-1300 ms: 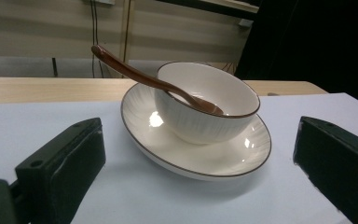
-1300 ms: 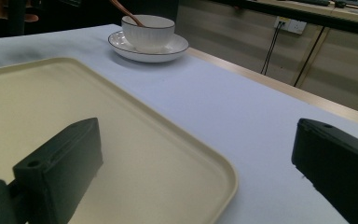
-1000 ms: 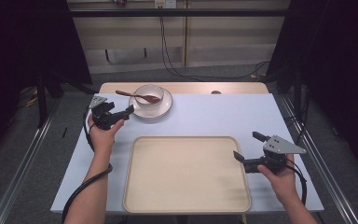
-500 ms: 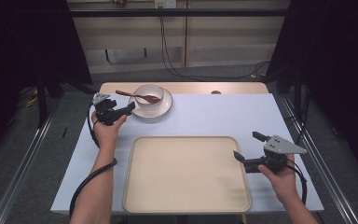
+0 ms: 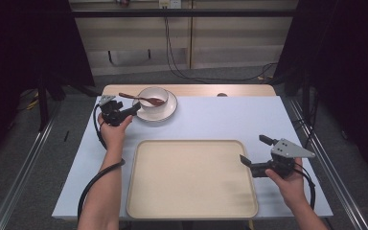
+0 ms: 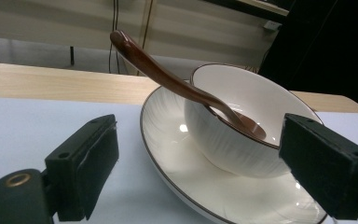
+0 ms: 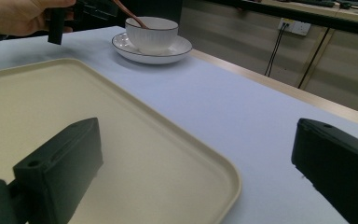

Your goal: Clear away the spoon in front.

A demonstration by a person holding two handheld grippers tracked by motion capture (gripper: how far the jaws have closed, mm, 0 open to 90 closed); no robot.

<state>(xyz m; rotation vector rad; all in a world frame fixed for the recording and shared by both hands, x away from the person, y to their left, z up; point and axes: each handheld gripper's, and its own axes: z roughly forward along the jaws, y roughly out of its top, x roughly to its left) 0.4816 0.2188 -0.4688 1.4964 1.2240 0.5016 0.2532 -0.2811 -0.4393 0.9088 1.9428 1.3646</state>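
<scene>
Between parted jaws — bowl (image 6: 242, 126) on saucer (image 6: 168, 154) | left hand-held gripper (image 6: 200, 172) closing, unladen

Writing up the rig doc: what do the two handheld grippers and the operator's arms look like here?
Both are black pistol-style units. The left gripper and right gripper each have two blocky black jaws with small screw holes, and each carries a grey three-cornered plate on top. A thick black cable loops from the left one along the forearm; another trails from the right. The forearms are bare, with no sleeves or gloves to be seen.
</scene>
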